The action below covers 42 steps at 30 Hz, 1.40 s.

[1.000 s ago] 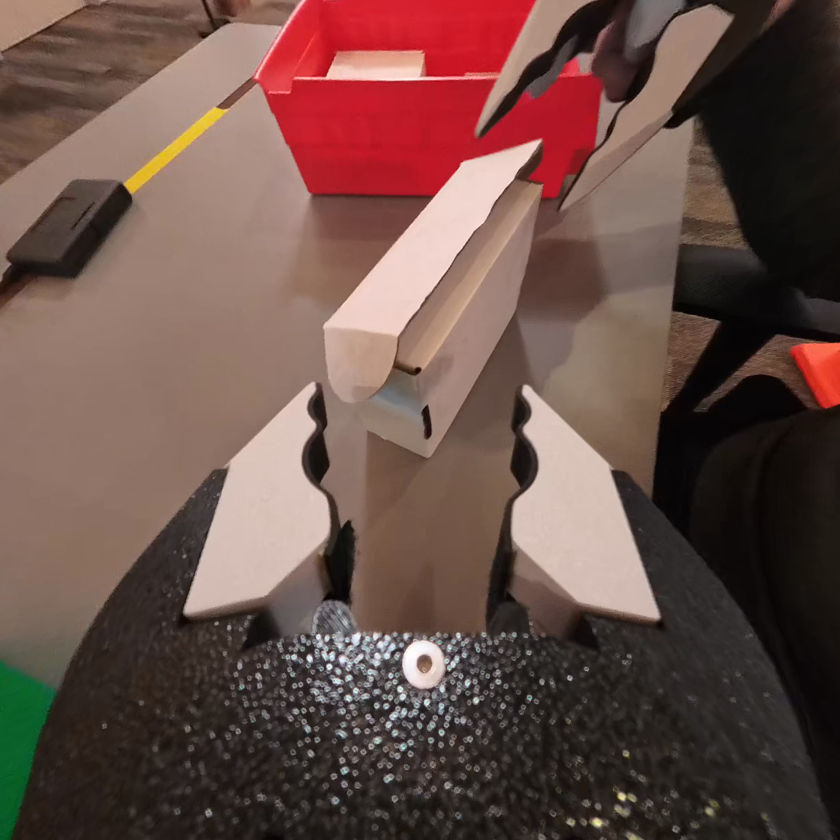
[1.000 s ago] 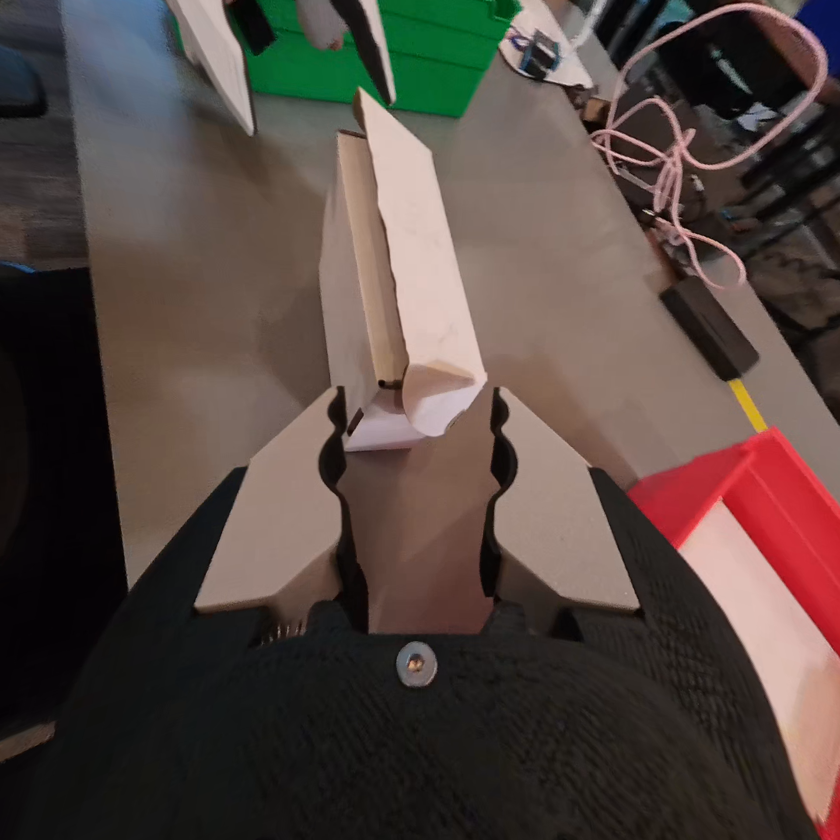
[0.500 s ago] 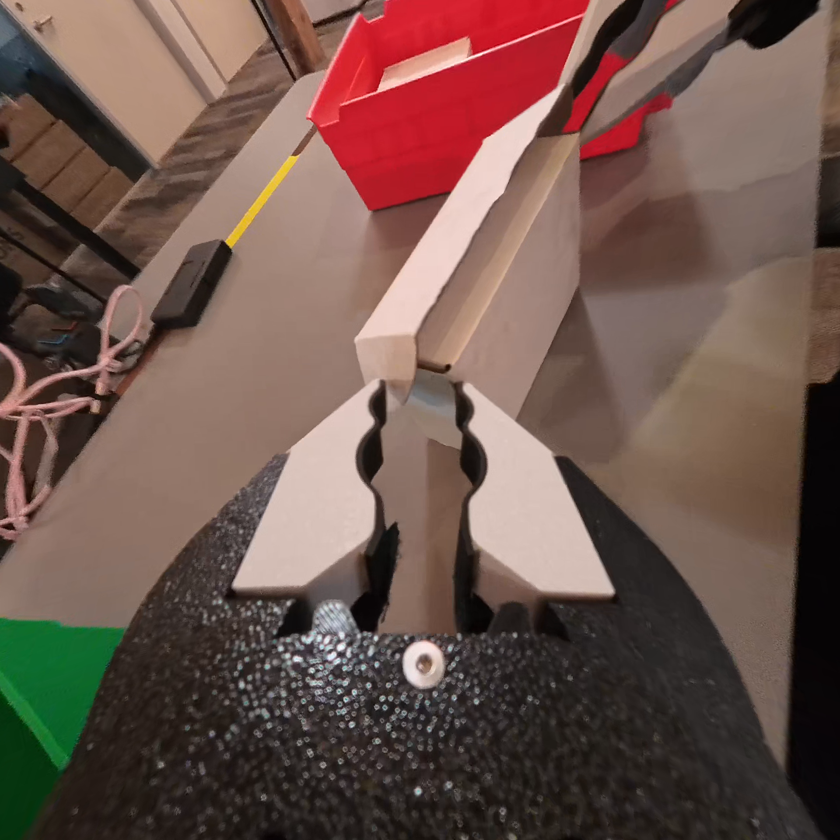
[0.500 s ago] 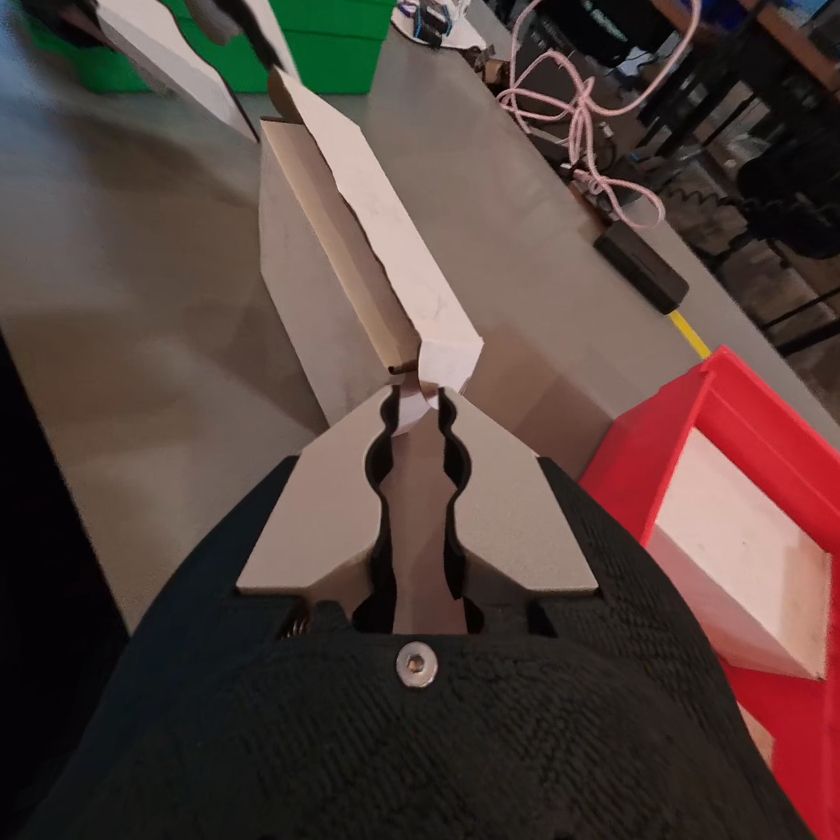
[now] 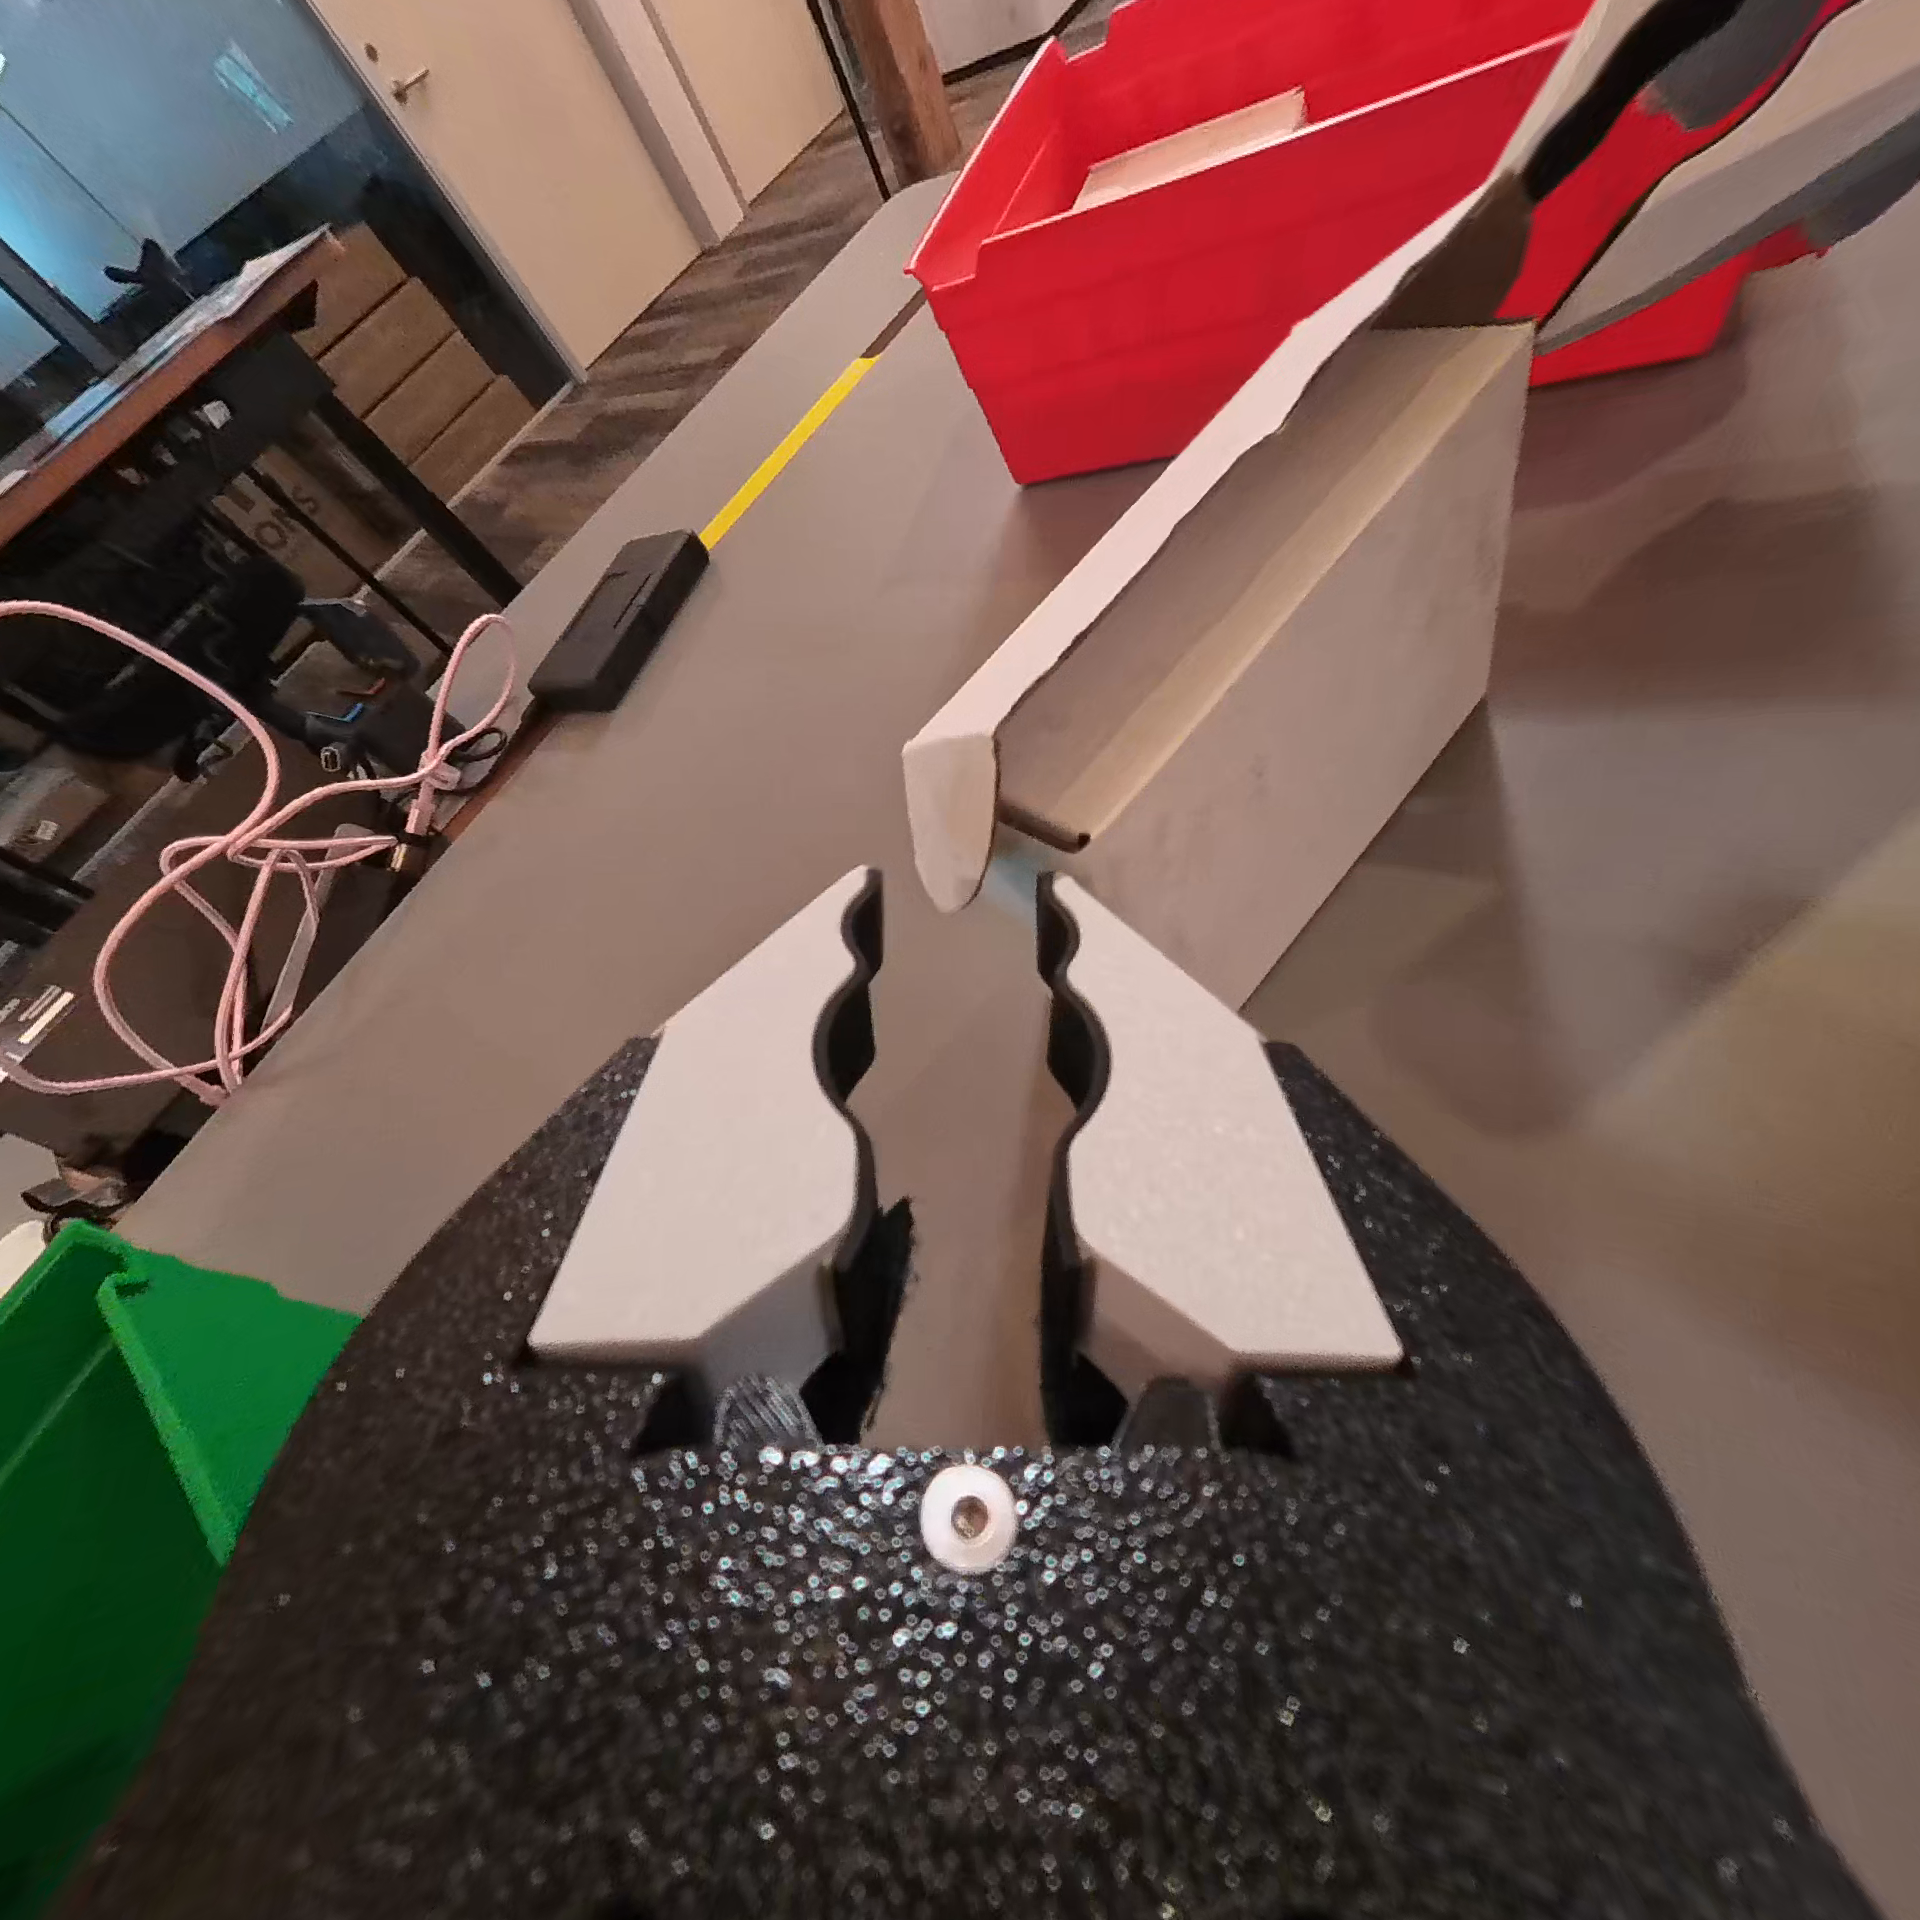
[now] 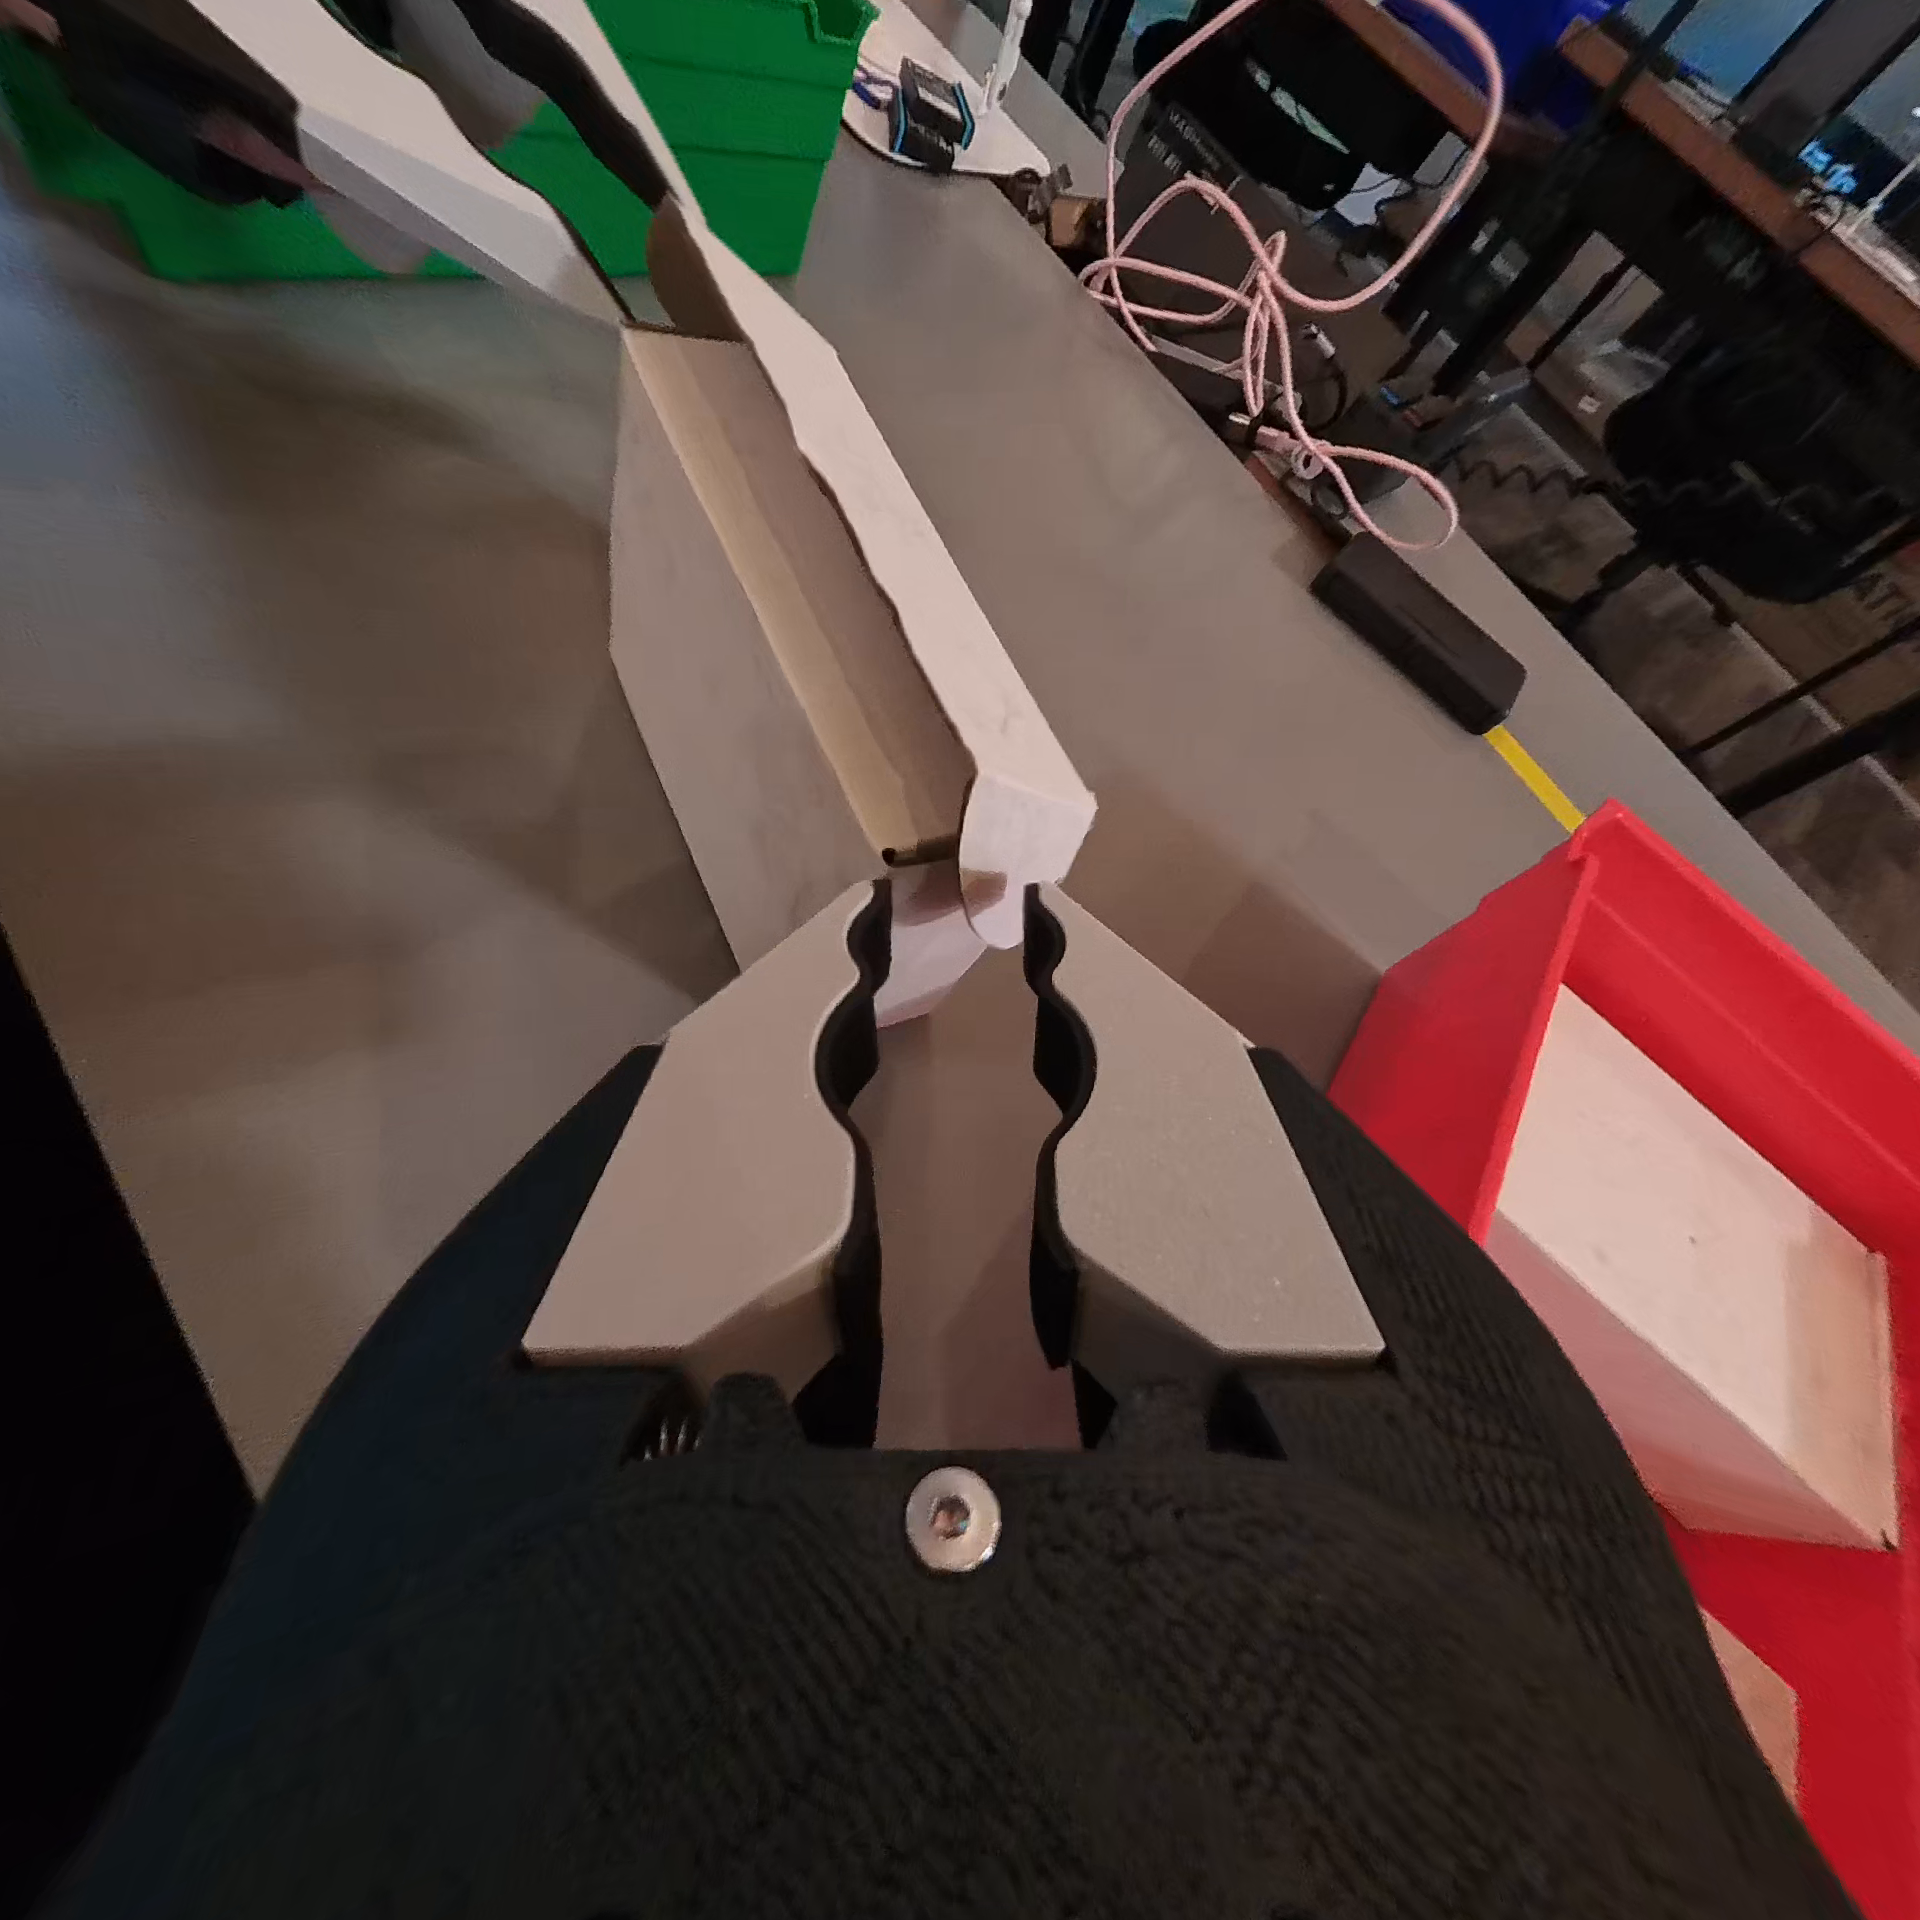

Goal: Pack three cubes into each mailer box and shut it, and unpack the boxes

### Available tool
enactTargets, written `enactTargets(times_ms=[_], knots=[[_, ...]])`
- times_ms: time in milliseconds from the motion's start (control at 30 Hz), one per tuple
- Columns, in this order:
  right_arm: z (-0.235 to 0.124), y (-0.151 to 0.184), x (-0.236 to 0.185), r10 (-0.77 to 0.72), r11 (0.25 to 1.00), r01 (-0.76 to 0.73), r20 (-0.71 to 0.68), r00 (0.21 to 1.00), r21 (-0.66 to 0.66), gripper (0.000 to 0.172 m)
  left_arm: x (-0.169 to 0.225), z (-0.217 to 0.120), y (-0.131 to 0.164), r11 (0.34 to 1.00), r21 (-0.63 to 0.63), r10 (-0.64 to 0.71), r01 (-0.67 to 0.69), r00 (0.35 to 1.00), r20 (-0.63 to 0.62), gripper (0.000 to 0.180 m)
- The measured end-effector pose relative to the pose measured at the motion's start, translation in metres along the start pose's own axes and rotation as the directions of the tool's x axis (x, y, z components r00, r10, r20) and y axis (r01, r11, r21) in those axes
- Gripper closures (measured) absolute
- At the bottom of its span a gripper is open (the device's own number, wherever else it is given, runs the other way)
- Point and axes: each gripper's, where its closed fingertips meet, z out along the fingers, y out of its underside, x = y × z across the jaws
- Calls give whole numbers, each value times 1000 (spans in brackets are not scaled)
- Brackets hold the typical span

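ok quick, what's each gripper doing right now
Left gripper: open, the mailer box's flap tip between its fingers, untouched.
Right gripper: grip on the flaps unclear.

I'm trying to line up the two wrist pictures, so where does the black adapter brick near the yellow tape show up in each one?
Left wrist view: black adapter brick sits left of centre on the table's far edge.
Right wrist view: the brick lies at the right, on the table edge.
Shared landmark: the white mailer box runs up the middle of both.
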Motion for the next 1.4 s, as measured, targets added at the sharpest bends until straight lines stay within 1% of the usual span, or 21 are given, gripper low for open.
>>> enactTargets(times_ms=[33, 100, 200, 267, 300, 400, 533, 667, 767, 900, 1000, 1100, 1167, 1233, 1267, 1333, 1400], knots=[[1, 1, 1, -9, 1000, 9, -14, 1000, -1, 151, 0, 2, 0, 1000, 2, -2, 2, 1000, 0, 154], [3, 1, 2, -34, 999, 34, -38, 999, -5, 156, 2, 5, -1, 1000, 1, 19, -19, 1000, 0, 159], [3, -2, 5, -53, 999, 53, -67, 996, -1, 170, 2, 6, -3, 996, -6, 88, -88, 996, 35, 170], [1, -6, 6, -28, 1000, 29, -68, 997, 11, 171, 0, 4, -6, 996, -14, 90, -90, 994, 54, 176], [0, -9, 8, -4, 1000, 6, -70, 998, 20, 171, -2, 3, -8, 997, -16, 73, -72, 996, 56, 179], [-1, -17, 15, 110, 993, -107, -65, 992, 54, 172, -1, 1, -15, 999, -19, -27, 27, 999, 24, 180], [-2, -25, 20, 257, 962, -255, -15, 966, 93, 172, -2, 0, -22, 985, -35, -171, 171, 985, -6, 179], [2, -23, 21, 291, 954, -290, -1, 957, 77, 172, -3, -1, -27, 952, -48, -305, 303, 952, -39, 178], [6, -21, 20, 312, 948, -313, 13, 950, 63, 172, -4, 1, -25, 929, -68, -367, 363, 929, -53, 178], [6, -21, 22, 369, 925, -371, 38, 929, 80, 172, 0, 4, -21, 904, -88, -425, 418, 901, -88, 178], [7, -21, 21, 410, 905, -416, 73, 909, 91, 172, -2, 3, -23, 875, -72, -484, 479, 866, -127, 177], [8, -22, 21, 415, 903, -420, 73, 907, 92, 172, -3, 2, -26, 835, -50, -548, 549, 817, -182, 177], [8, -21, 23, 413, 904, -417, 60, 909, 91, 172, 2, 0, -30, 808, -41, -577, 588, 776, -255, 176], [7, -20, 24, 411, 905, -415, 53, 910, 91, 172, 5, -5, -34, 771, -40, -609, 636, 718, -337, 175], [6, -21, 23, 419, 900, -424, 71, 905, 96, 172, 3, -6, -33, 758, -34, -621, 651, 705, -343, 176], [7, -26, 18, 443, 884, -456, 129, 887, 106, 172, -2, -6, -28, 766, -29, -618, 642, 724, -307, 176], [8, -28, 19, 459, 872, -476, 142, 877, 113, 172, -1, -6, -24, 789, -38, -598, 614, 752, -278, 177]])
